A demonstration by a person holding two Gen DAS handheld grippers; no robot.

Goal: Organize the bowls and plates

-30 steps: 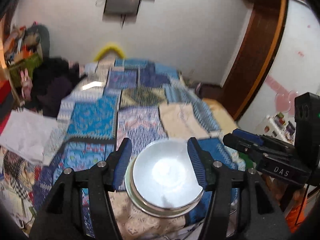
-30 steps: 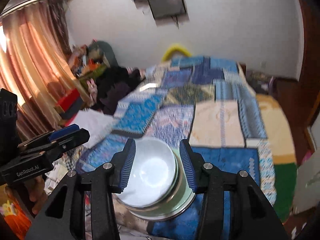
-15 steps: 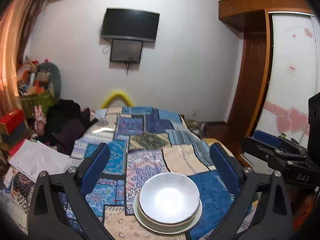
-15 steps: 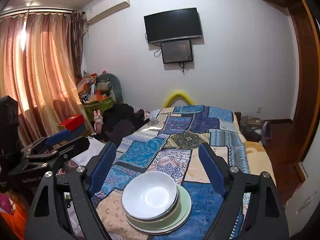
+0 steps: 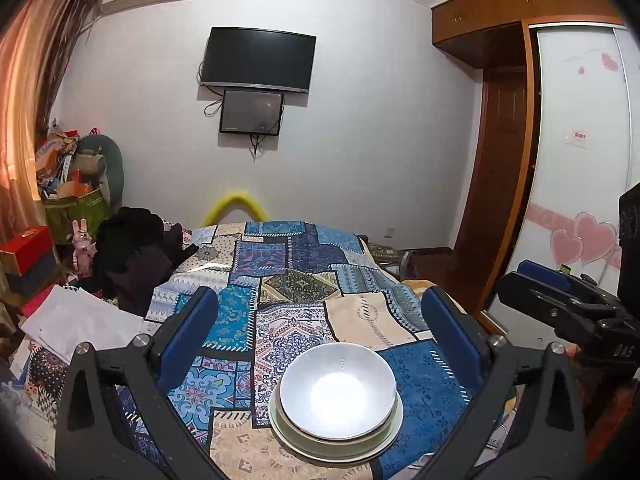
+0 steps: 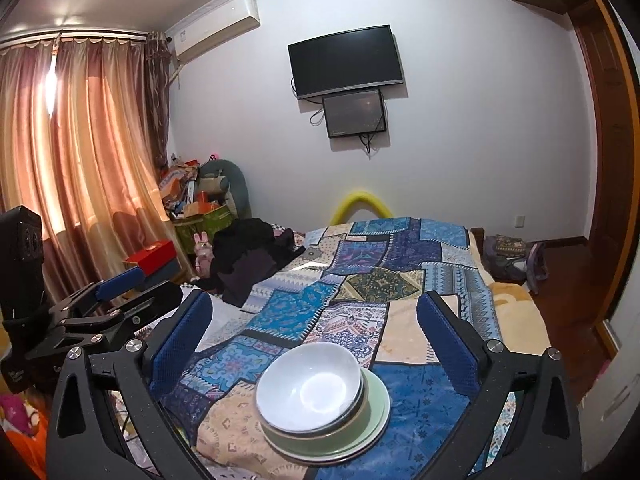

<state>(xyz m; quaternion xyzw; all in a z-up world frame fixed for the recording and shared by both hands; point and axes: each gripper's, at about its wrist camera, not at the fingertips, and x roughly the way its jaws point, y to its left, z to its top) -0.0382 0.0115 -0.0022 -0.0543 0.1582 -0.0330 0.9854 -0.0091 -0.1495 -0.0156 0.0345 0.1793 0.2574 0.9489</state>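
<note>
Stack of tableware: a white bowl [image 5: 338, 390] is sitting nested on a pale green plate [image 5: 280, 426], with the rim of at least one more dish showing between them; the exact count cannot be told. The stack is resting on the near end of the bed, on a patchwork bedspread [image 5: 296, 288].

Left gripper [image 5: 320, 344]: jaws are standing spread wide, holding nothing, hovering above and behind the stack. The bowl is lying forward and below, roughly centred between the blue pads [image 5: 188, 338].

Right gripper [image 6: 312, 344]: jaws likewise are gaping wide and empty. In its view the white bowl [image 6: 308, 392] is lying ahead and low, slightly left of centre, the green plate [image 6: 376, 408] peeking out on the right.

Nearness: both are hanging at a similar remove; neither is touching the stack. The stack is round, so no long axis is governing approach.

Materials: bowl is glossy, glazed, reflecting a bright spot; likely slippery at the rim. Plate is smooth, shallow, wider than the bowl. Bedspread is soft printed cloth, giving an unsteady base, judging by its folds.

Task status: the dishes are appearing already gathered.
</note>
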